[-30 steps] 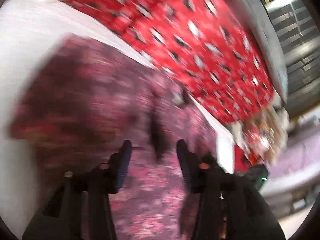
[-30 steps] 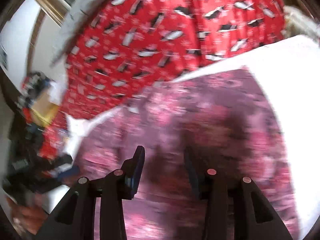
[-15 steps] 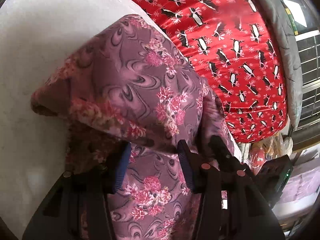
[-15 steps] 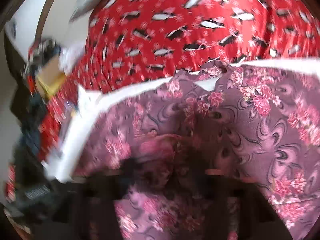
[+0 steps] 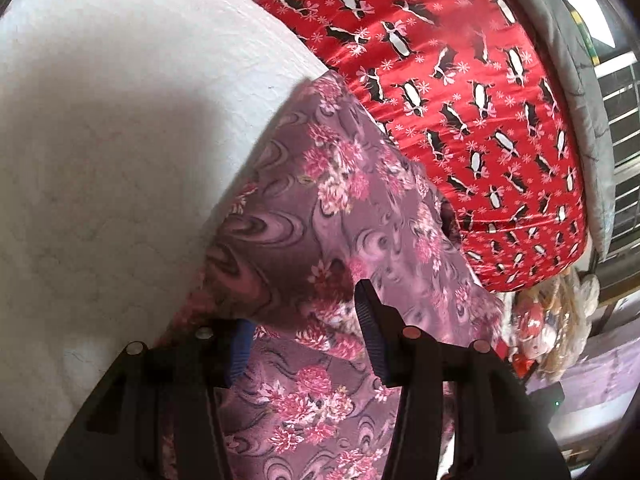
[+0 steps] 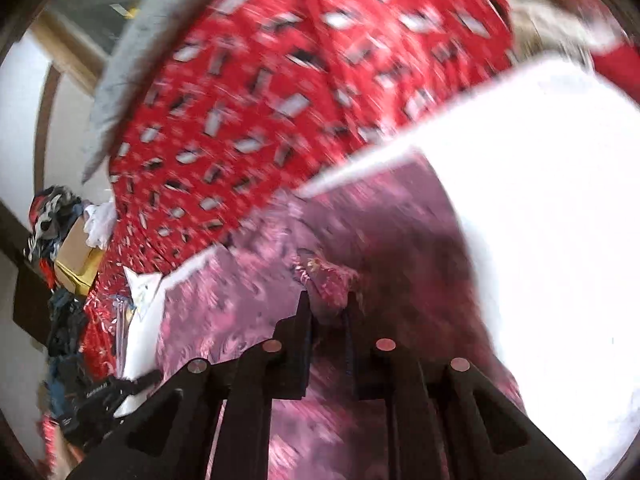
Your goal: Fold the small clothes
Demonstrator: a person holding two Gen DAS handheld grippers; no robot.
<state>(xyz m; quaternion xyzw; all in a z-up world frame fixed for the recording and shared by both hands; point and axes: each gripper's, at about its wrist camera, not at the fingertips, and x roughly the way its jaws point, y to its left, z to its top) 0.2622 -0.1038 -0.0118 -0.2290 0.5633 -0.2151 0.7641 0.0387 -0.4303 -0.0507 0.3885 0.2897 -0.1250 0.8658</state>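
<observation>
We see the right gripper (image 6: 328, 312) clamped on a fold of the floral garment (image 5: 320, 216); the left gripper's (image 5: 304, 336) fingers stand apart, straddling it.

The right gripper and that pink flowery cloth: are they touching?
Touching. The right wrist view shows the right gripper with a bunch of the floral cloth pinched between its fingers.

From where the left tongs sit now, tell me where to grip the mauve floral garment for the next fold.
Take the mauve floral garment at its free far corner, which lies flat on the white sheet. Come from the white side with the open left tongs: that edge is exposed there. The right tongs already pinch a bunched fold.
</observation>
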